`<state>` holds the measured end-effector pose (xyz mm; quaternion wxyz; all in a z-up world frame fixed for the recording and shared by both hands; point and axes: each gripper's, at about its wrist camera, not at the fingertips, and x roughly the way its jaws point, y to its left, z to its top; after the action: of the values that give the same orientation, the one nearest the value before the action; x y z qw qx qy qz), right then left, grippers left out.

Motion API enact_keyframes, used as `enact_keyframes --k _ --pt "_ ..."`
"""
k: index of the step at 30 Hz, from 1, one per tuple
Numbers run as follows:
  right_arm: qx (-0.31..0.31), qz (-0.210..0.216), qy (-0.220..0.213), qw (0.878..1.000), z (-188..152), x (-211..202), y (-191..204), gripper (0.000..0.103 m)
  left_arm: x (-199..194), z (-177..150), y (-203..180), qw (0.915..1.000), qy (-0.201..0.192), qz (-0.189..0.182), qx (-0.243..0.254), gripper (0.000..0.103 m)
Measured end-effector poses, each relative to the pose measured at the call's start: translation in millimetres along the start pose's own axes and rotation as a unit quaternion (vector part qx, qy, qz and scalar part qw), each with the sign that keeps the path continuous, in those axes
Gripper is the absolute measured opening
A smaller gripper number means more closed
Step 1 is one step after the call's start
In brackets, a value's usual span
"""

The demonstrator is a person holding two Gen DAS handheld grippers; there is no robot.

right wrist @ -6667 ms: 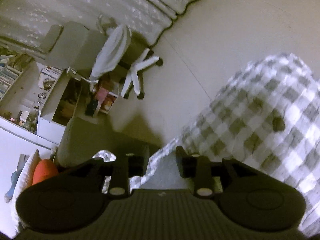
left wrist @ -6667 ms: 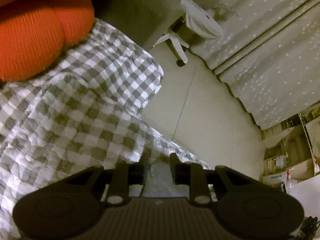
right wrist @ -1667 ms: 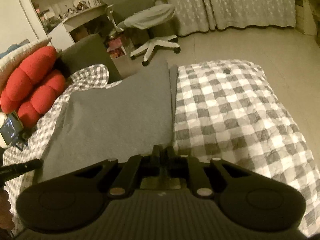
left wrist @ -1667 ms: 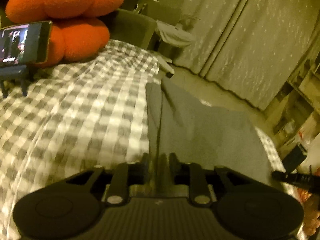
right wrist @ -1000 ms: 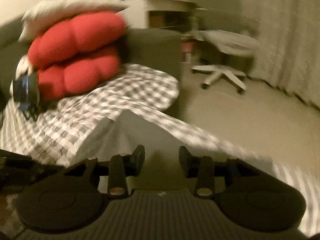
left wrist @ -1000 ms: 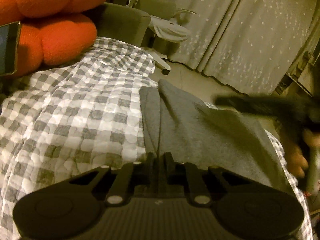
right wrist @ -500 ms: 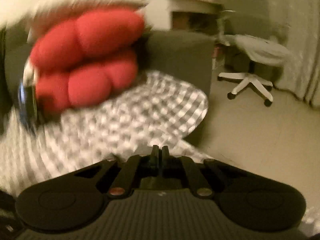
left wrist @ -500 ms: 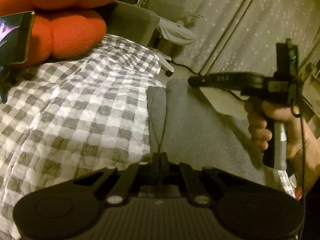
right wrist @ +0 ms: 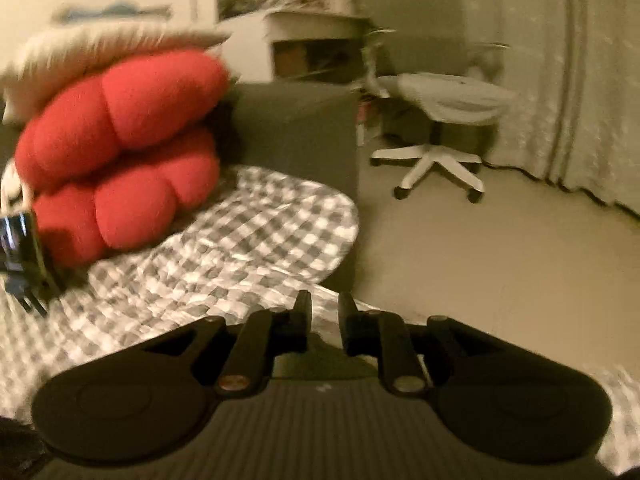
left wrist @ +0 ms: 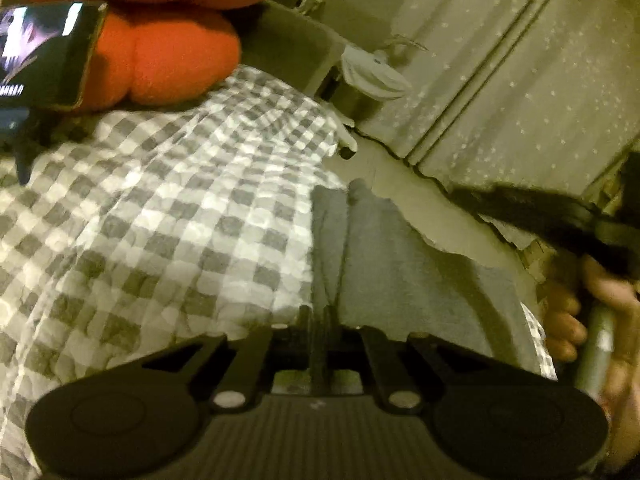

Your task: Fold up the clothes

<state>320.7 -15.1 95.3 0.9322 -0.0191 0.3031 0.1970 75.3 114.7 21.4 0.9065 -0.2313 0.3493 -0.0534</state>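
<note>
On the far left a phone (left wrist: 44,52) leans against a red cushion (left wrist: 160,48), and the checked quilt (left wrist: 160,216) spreads below them. Right of the quilt's middle lies the grey garment (left wrist: 400,264), stretched along the bed away from the camera, with one long edge turned over itself into a narrow strip on its left side. The left gripper (left wrist: 318,320) has that strip's near end pinched between its fingers; the jaws are just starting to part, though the cloth is still between them. Further right, a hand (left wrist: 592,312) carries the right gripper (right wrist: 323,316), blurred and held above the garment's right edge. Its own view shows the jaws opening with a plain gap and nothing in it; a dark grey triangle below them is probably the garment. Beyond stand an office chair (right wrist: 440,120) and curtains (right wrist: 580,80). Judging by the layout, only the first lengthwise fold is in place; the other side and the crosswise folds look undone, so most of the work remains.
</note>
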Motion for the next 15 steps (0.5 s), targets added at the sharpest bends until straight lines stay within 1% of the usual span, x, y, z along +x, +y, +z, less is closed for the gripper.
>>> enact_keyframes --k 1,2,4,6,7,10,12,14,15 --pt "0.019 -0.018 0.012 1.0 -5.1 -15.0 -12.5 0.029 -1.2 -0.7 -2.4 1.0 -0.002 0.0 0.005 0.017" --pt "0.039 -0.037 0.027 0.998 -11.0 -30.3 -26.3 0.031 -1.9 -2.1 -4.9 0.9999 -0.003 0.004 0.011 0.024" --pt "0.084 -0.077 0.059 0.992 -25.8 -64.2 -57.0 0.031 -1.8 -5.2 -10.8 0.9996 -0.005 0.017 0.024 0.025" --pt "0.101 -0.119 0.076 0.985 -45.0 -95.5 -76.5 0.031 -2.0 -8.1 -17.3 0.9989 -0.01 0.027 0.037 0.024" --pt "0.102 -0.118 0.074 0.985 -53.7 -107.7 -78.5 0.031 -2.4 -9.6 -21.1 0.9986 -0.012 0.027 0.045 0.023" --pt "0.1 -0.095 0.058 0.989 -79.0 -141.9 -78.1 0.031 -3.9 -15.3 -36.1 0.9968 -0.02 0.018 0.076 0.023" --pt "0.083 -0.046 0.05 0.994 -90.0 -137.4 -69.8 0.031 -2.2 -21.2 -46.5 0.9944 -0.024 0.014 0.102 0.024" --pt "0.061 0.001 0.047 0.997 -99.3 -125.1 -61.4 0.031 6.0 -27.4 -53.1 0.9922 -0.012 0.023 0.122 0.025" --pt "0.043 -0.001 0.047 0.998 -101.8 -116.3 -59.1 0.031 10.8 -30.7 -55.1 0.9907 -0.004 0.032 0.132 0.025"
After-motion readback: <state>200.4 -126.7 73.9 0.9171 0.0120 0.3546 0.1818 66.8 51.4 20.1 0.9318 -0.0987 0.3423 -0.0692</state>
